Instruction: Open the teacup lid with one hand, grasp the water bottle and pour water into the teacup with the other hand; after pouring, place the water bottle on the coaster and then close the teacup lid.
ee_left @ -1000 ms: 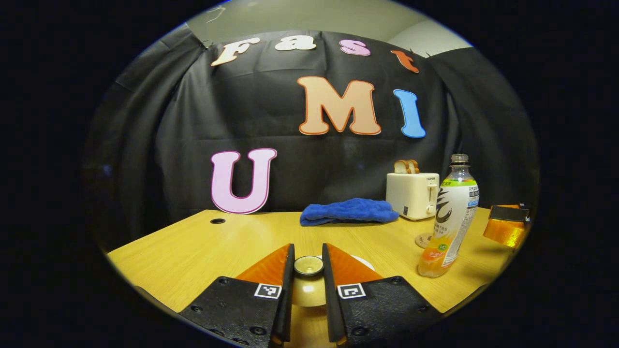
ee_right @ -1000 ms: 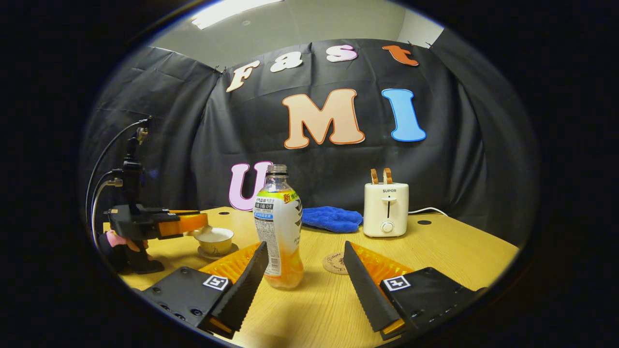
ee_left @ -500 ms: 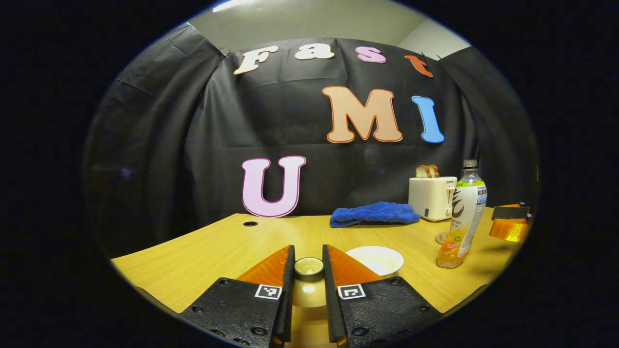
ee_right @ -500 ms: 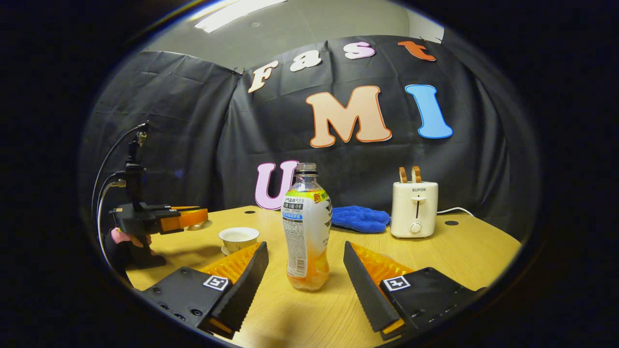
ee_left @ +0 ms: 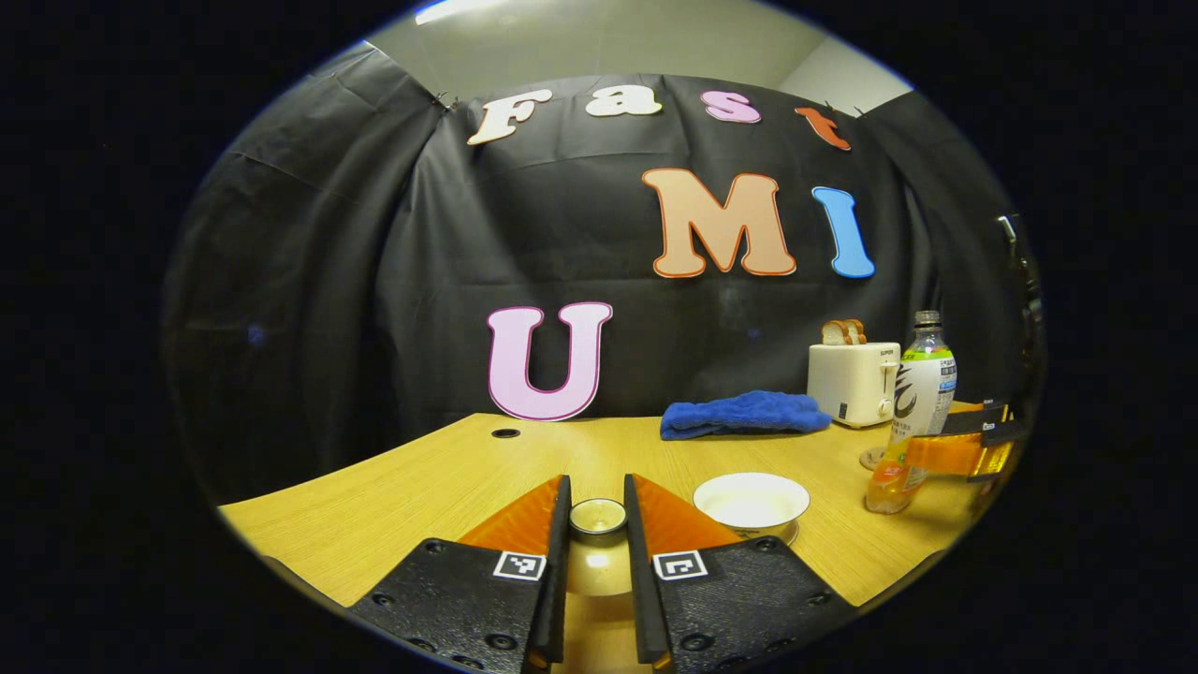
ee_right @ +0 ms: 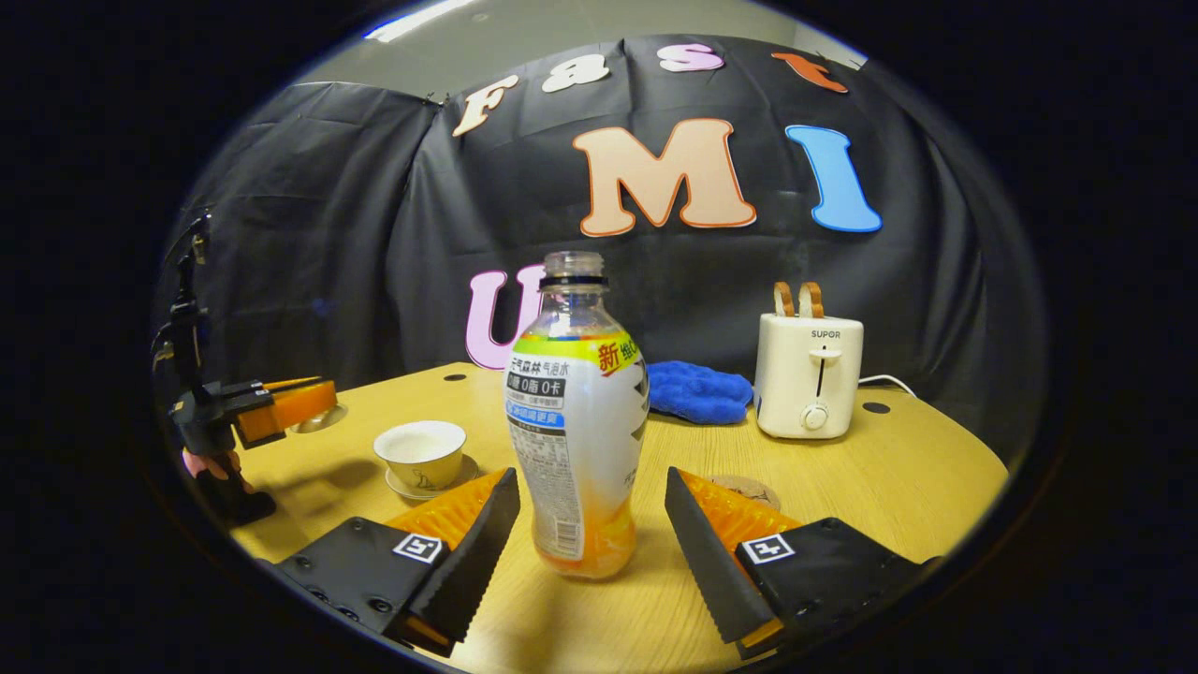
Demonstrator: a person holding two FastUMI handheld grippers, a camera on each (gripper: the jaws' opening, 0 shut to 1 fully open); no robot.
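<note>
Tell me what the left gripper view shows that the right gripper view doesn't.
Left gripper view: a close look at the lid, its knob pinched between the left gripper fingers.
Right gripper view: the right gripper open on either side of the water bottle, the hand holding the other gripper, the toaster's cable.
Both: teacup, blue cloth, toaster, table.

recording booth | black cloth wall (ee_right: 309,234) | wooden table (ee_right: 898,468) | toaster (ee_right: 810,374)
</note>
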